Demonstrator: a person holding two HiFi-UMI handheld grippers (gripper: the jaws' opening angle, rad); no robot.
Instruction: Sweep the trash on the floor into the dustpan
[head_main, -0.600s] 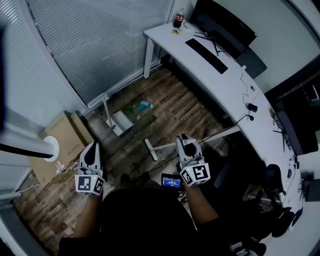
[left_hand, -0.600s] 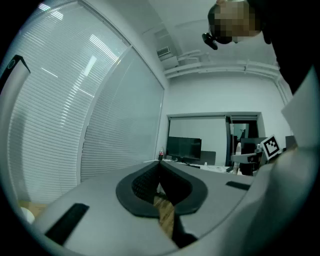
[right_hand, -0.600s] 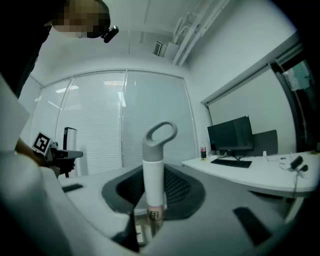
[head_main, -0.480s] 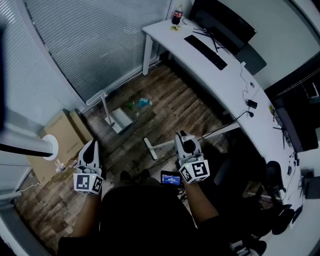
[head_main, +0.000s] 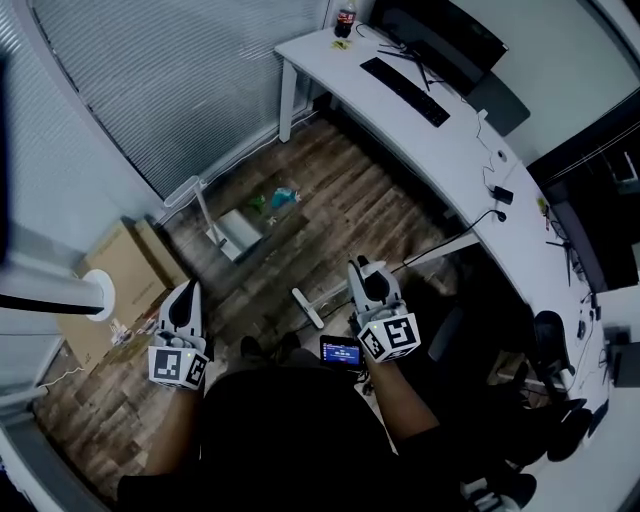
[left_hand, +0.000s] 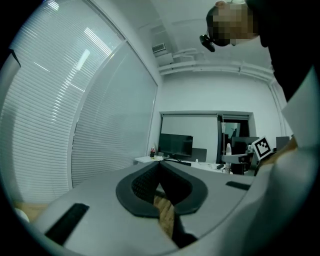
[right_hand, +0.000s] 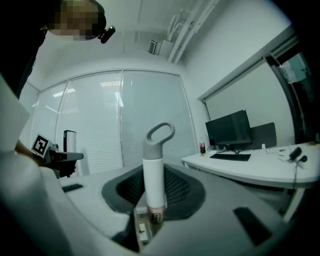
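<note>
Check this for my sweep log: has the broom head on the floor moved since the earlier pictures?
Yes. The broom head has drawn back toward the person, away from the dustpan, so the stretch of floor between them is wider.

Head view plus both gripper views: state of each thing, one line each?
left hand-held gripper: shut, empty.
right hand-held gripper: shut on broom handle.
broom: held by its handle, head down at the floor.
dustpan: standing on floor, not held.
trash: loose on floor beside dustpan.
monitor: dark.
cola bottle: upright on desk.
small screen: lit.
</note>
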